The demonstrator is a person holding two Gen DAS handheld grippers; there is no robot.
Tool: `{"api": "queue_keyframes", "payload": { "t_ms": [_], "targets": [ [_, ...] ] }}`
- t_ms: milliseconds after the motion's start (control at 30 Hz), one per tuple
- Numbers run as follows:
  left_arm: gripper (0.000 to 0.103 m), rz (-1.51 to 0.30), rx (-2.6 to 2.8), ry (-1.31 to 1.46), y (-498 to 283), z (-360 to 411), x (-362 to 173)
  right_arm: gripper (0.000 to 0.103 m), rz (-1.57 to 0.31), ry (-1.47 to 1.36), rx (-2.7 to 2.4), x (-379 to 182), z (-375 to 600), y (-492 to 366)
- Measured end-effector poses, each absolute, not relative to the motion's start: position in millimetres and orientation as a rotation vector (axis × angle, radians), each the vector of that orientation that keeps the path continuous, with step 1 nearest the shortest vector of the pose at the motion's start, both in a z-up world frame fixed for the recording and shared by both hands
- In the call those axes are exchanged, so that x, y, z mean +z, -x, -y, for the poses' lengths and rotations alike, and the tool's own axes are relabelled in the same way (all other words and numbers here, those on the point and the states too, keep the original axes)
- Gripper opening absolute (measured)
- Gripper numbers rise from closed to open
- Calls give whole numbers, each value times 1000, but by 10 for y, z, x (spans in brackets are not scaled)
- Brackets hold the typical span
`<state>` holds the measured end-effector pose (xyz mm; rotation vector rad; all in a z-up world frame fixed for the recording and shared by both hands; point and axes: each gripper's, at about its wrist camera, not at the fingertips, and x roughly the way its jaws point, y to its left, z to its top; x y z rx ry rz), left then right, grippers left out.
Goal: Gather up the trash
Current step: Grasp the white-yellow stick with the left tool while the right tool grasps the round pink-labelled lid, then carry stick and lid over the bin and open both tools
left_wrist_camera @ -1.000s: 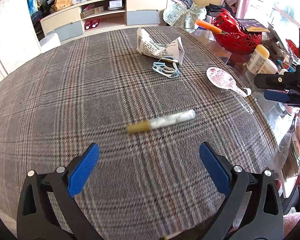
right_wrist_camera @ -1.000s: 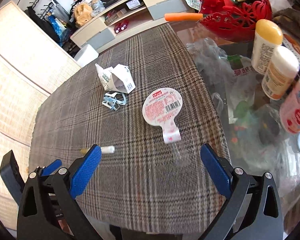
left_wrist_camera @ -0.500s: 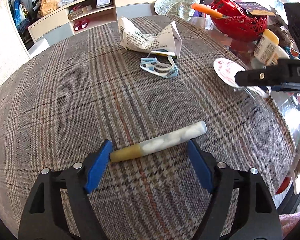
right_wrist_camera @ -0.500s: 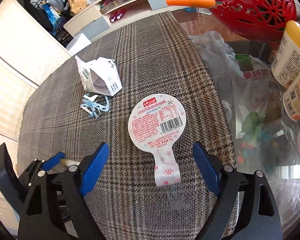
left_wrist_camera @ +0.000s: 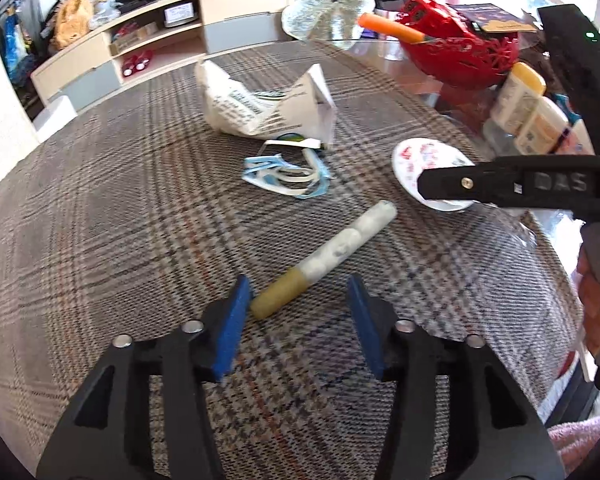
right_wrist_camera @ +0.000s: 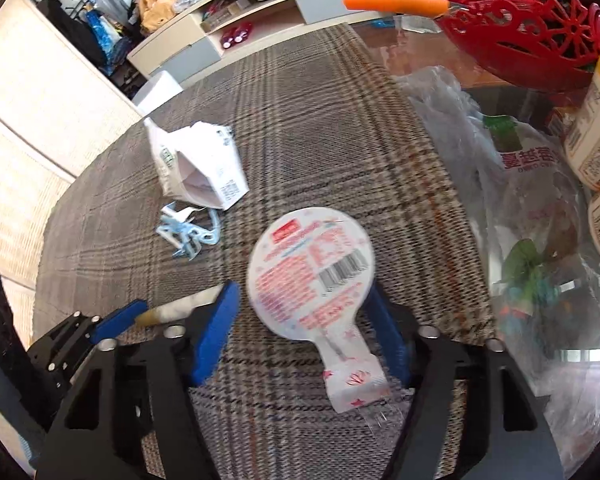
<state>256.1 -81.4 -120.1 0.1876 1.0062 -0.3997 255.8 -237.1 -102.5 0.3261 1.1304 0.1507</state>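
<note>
Meanwhile, on a bench draped in plaid woven cloth, the left gripper is narrowing its blue fingers around a slim tube, yellow end nearest, white end pointing away to the right; no pad is pressing yet. The right gripper, stamped "DAS", is closing beside a round foil lid bearing a barcode, its tab pointing toward the camera; contact cannot be told.

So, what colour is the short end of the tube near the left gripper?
Dull yellow; the rest of the tube is whitish. It shows best in the left wrist view, by the left gripper.
</note>
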Motion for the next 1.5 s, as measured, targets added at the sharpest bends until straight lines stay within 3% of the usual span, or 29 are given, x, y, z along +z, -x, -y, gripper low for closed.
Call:
{"api": "queue_keyframes", "payload": {
  "t_ms": [100,233,333,467,533,933,1500],
  "targets": [
    [53,-1007,-421,-219,-2557,895,-1228,33,-1124,-336,133,-1034,2449,-2566],
    [53,-998,-435,-232,-2533,961,-1238,30,-1142,-364,172,-1054,2508,-2526],
    [38,-995,-446,-233,-2480,988,-1226,30,-1160,-391,228,-1057,2485,-2469],
    [13,-1008,-442,-229,-2431,977,-1213,21,-1172,-384,271,-1056,2397,-2382],
    [10,-1019,-443,-203,-2413,932,-1208,15,-1167,-375,284,-1042,2352,-2330],
    [10,-1042,-389,-140,-2104,753,-1150,11,-1087,-328,252,-759,2390,-1981],
    [10,-1020,-282,24,-487,372,-541,11,-1025,-292,263,-277,2214,-480]
  ]
}}
